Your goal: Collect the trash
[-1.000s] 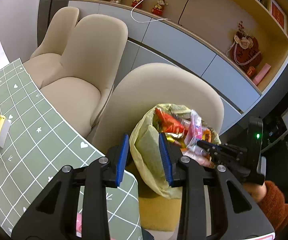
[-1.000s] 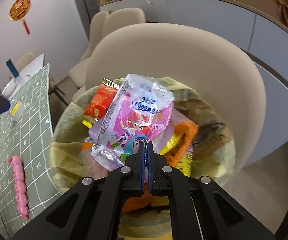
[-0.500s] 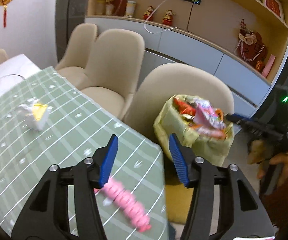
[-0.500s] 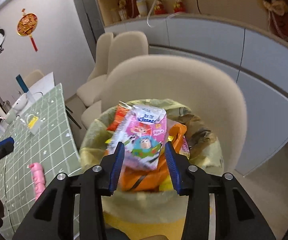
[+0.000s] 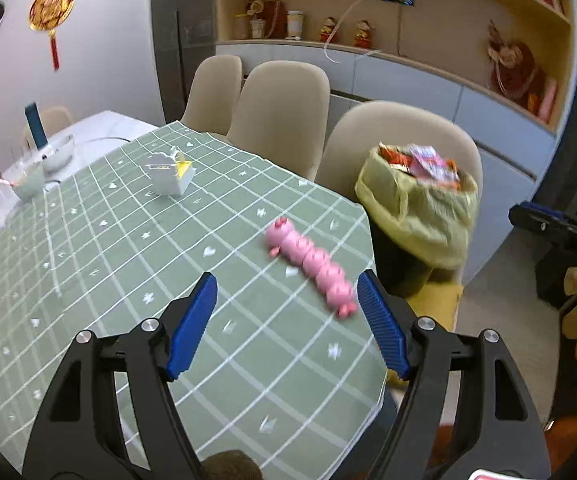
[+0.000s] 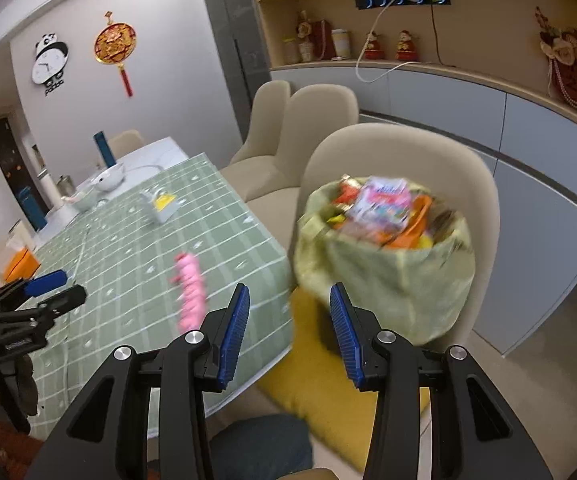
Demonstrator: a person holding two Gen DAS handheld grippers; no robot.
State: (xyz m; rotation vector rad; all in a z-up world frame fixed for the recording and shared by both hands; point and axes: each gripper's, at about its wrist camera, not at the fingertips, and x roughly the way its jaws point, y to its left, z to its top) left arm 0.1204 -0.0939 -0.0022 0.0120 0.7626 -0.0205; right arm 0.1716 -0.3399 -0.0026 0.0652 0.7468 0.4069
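A bin lined with a yellow-green bag stands on a chair beside the table, heaped with wrappers; a pink tissue pack lies on top. It also shows in the right wrist view. My left gripper is open and empty above the green checked tablecloth, just short of a pink segmented toy. My right gripper is open and empty, drawn back from the bin. The toy shows blurred in the right wrist view.
A white and yellow box sits further along the table. Bowls and an orange box are at the far end. Beige chairs line the table's far side. A yellow cushion lies under the bin.
My right gripper opened, left the tissue pack on the bin's heap and pulled back. My left gripper opened wider and swung from the bin back over the table.
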